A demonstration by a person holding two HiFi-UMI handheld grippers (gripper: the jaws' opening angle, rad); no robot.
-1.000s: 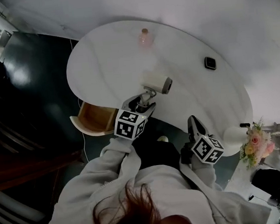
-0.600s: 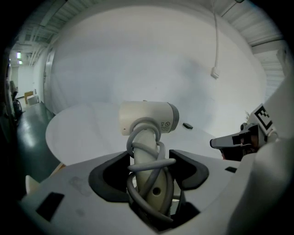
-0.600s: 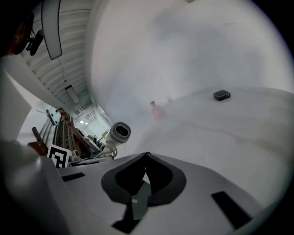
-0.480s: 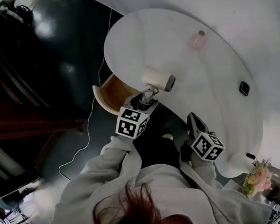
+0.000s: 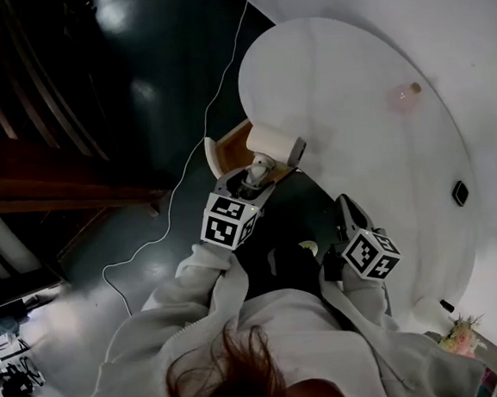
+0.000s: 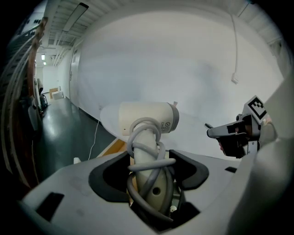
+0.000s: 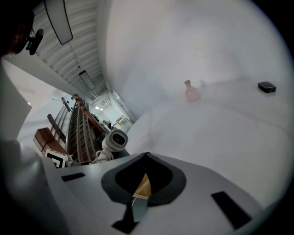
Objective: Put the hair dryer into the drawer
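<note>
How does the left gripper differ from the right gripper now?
The left gripper is shut on the hair dryer by its cord-wrapped handle; the right gripper holds nothing. The left jaws stand apart around the handle; the right jaws meet at their tips. The left is beside the open drawer; the right is farther off. Both point toward the white table.

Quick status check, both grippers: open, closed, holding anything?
Left gripper: closed on the hair dryer, gripping its cord-wrapped handle.
Right gripper: jaws together, holding nothing.
</note>
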